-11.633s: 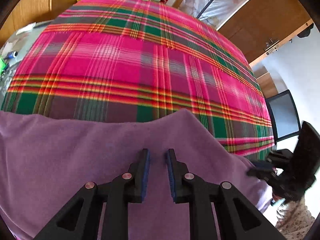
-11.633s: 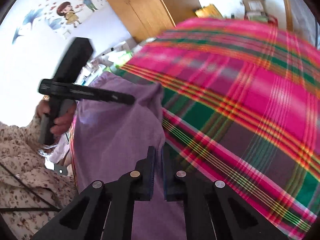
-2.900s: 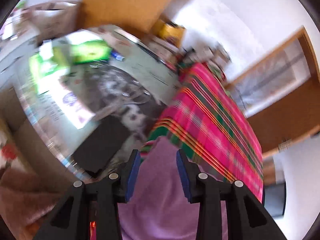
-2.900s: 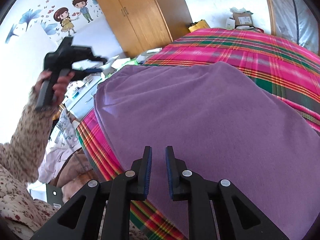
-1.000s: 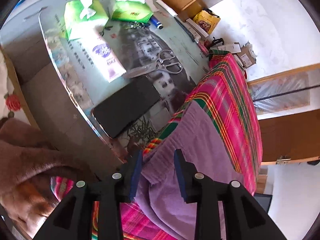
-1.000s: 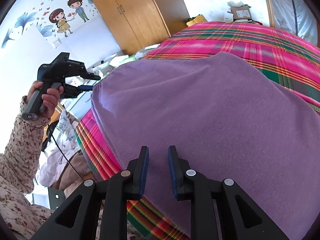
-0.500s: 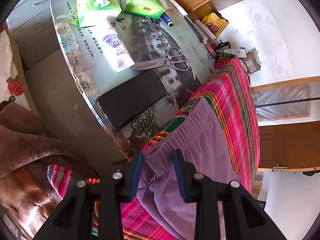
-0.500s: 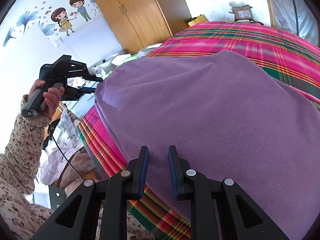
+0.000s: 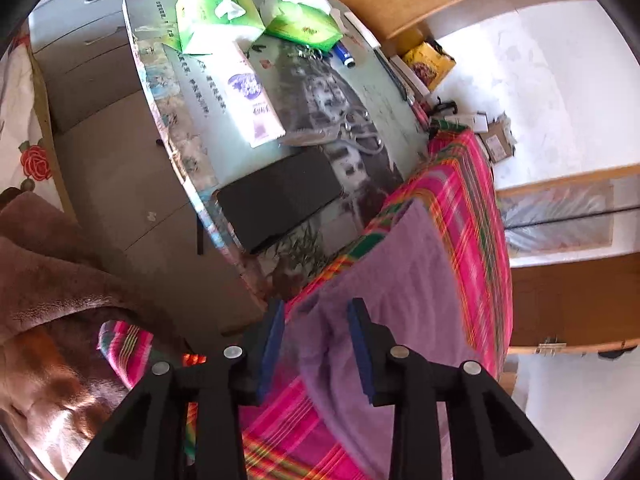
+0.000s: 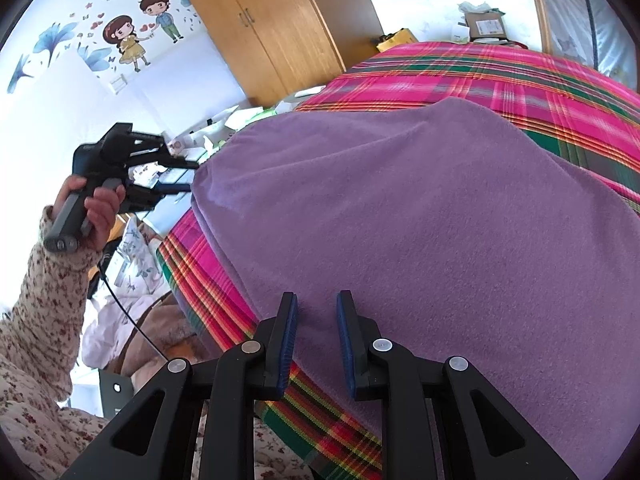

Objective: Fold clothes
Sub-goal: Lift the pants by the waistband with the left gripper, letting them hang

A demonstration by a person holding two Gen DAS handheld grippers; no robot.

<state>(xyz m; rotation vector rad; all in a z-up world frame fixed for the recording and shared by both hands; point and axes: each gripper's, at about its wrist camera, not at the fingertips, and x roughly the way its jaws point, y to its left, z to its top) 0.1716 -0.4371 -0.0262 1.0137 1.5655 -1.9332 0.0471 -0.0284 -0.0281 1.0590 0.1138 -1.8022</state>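
A purple cloth [image 10: 400, 200] lies spread on a bed with a pink plaid cover [image 10: 480, 72]. In the left wrist view its near corner [image 9: 320, 320] hangs at the bed's edge, between the jaws of my left gripper [image 9: 316, 308]. Those jaws are opening and the pads do not press the cloth. The right wrist view shows the left gripper [image 10: 191, 177] at the cloth's far-left corner, held by a hand [image 10: 96, 204] in a floral sleeve. My right gripper [image 10: 317, 299] hovers open over the cloth's near edge, with nothing pinched.
Beside the bed stands a glass-topped table [image 9: 180, 100] with a black phone [image 9: 280, 200], green tissue packs [image 9: 216, 12] and scissors [image 9: 360, 136]. A brown blanket [image 9: 52, 280] lies lower left. A wooden wardrobe [image 10: 280, 28] stands behind the bed.
My left gripper has come down and in toward the cloth's corner, which now sits between its jaws. The right gripper has stayed where it was.
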